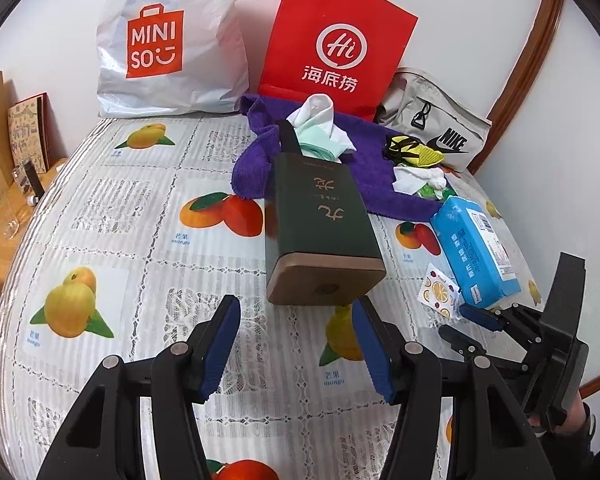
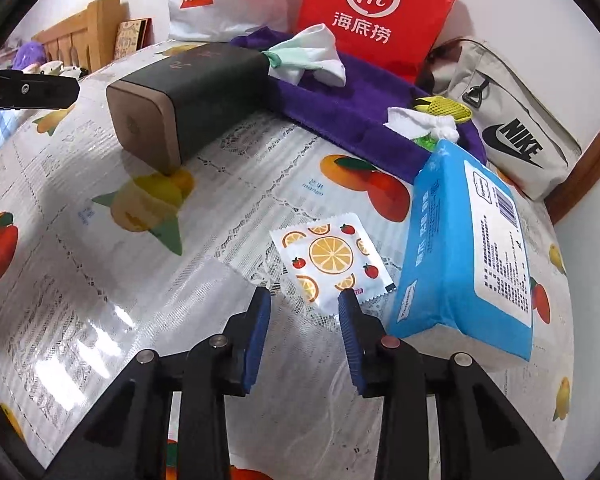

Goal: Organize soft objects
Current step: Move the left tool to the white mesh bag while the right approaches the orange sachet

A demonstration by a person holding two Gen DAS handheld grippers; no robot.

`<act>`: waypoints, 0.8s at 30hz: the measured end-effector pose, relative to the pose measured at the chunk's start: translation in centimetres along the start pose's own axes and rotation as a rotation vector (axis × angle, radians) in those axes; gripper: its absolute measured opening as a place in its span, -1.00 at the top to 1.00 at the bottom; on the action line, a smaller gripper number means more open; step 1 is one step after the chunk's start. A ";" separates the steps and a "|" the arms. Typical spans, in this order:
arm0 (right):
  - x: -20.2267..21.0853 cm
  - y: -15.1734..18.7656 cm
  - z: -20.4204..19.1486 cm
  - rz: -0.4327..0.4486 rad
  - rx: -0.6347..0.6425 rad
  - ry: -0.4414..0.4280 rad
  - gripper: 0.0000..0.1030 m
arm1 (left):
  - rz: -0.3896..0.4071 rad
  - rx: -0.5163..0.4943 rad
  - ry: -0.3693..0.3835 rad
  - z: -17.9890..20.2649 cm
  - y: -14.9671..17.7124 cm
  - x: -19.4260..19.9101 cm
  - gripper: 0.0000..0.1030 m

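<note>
Both the left gripper (image 1: pixel 296 340) and right gripper (image 2: pixel 304 322) hover with jaws spread and empty over the table (image 1: pixel 148 240), the sachet (image 2: pixel 330 260) lying flat just beyond the right fingertips.

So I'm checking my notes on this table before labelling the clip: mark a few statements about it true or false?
1. The dark green box lies on its side with cloth sticking out of its far end. True.
2. The fruit-print sachet is clamped in the right gripper. False: it lies flat on the tablecloth, jaws open.
3. The blue tissue pack lies beside the sachet. True.
4. The left gripper holds the purple towel. False: it is empty.
</note>
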State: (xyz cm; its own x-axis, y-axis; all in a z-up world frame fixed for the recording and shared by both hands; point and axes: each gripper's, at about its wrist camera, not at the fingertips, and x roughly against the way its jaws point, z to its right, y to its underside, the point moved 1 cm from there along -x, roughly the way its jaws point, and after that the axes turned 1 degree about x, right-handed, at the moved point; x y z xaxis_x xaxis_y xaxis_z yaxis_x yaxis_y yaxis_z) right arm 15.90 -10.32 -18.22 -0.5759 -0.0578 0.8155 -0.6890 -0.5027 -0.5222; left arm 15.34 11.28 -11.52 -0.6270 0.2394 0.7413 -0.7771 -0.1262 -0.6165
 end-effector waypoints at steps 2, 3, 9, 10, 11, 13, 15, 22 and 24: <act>-0.2 0.1 0.1 -0.002 -0.013 -0.007 0.44 | 0.004 0.001 0.004 -0.1 0.0 0.0 -0.09; -0.3 0.1 0.2 -0.005 -0.019 -0.020 0.50 | 0.004 0.002 0.008 -0.1 -0.1 0.0 -0.09; -0.6 -0.2 0.2 -0.018 -0.044 -0.066 0.95 | 0.001 0.011 0.014 -0.5 0.4 -0.1 -0.09; -0.6 -0.3 0.1 -0.018 -0.041 -0.067 0.99 | 0.000 0.014 0.011 -0.6 0.5 -0.1 -0.09; -0.6 -0.3 0.0 -0.017 -0.038 -0.059 1.00 | -0.003 0.018 0.009 -0.8 0.6 -0.1 -0.09; -0.4 -0.3 0.1 -0.013 -0.047 -0.062 1.00 | -0.008 0.026 0.004 -1.0 0.8 -0.1 -0.09; 0.4 -0.2 0.2 0.003 -0.055 -0.071 1.00 | -0.011 0.033 -0.001 -1.2 1.0 0.0 -0.09; 5.0 0.1 0.3 0.085 -0.080 -0.120 1.00 | -0.021 0.011 -0.005 -0.3 1.9 0.3 -0.09; 6.4 0.6 0.4 0.103 -0.081 -0.124 1.00 | -0.027 0.004 -0.004 0.1 2.3 0.3 -0.09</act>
State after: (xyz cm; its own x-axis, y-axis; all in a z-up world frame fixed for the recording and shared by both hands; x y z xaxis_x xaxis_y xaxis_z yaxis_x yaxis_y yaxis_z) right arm 11.98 -11.32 -13.26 -0.5899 -0.2139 0.7786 -0.6651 -0.4181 -0.6187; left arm 13.39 10.92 -12.68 -0.6057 0.2387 0.7590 -0.7942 -0.1232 -0.5950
